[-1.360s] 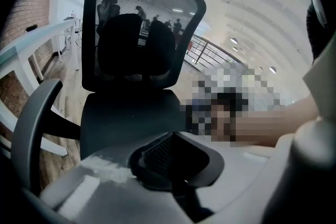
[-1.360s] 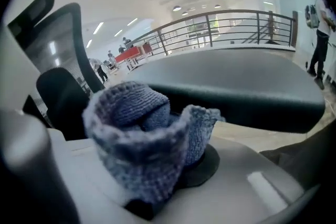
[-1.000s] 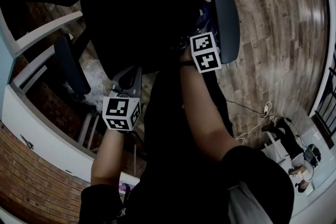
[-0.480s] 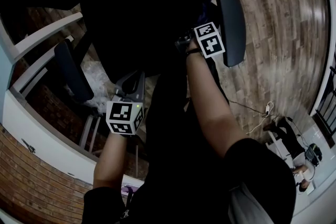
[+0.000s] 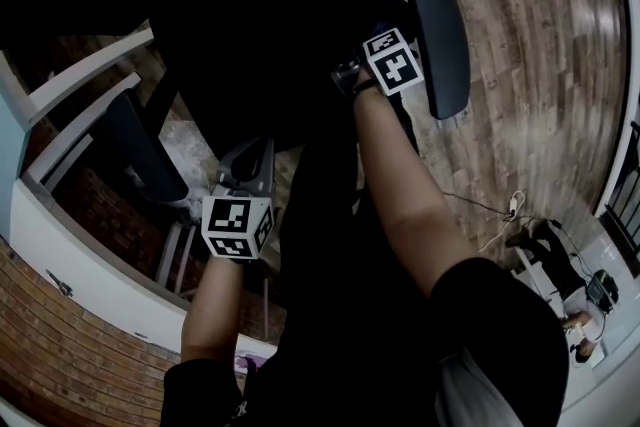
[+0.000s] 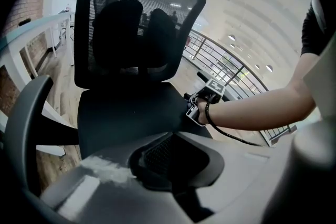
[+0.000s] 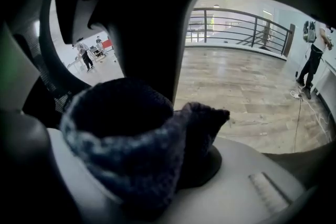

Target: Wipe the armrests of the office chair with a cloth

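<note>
The cloth (image 7: 131, 144) is a dark blue, thick knitted wad with a paler blue-grey edge. It is bunched between the jaws of the right gripper (image 5: 385, 63), which are clamped on it. In the head view that gripper sits just beside the inner edge of the chair's right armrest (image 5: 445, 35), about halfway along the pad. A second ago it was beside the pad's nearer end, so it has slid along the armrest. The left gripper (image 5: 240, 190) has barely shifted; its jaws are together with nothing between them, and it points at the seat (image 6: 126, 113). The armrest pad is a smooth, dark, elongated oval. The chair back (image 6: 136, 23) is black mesh. The floor (image 5: 520, 35) is wood plank.
</note>
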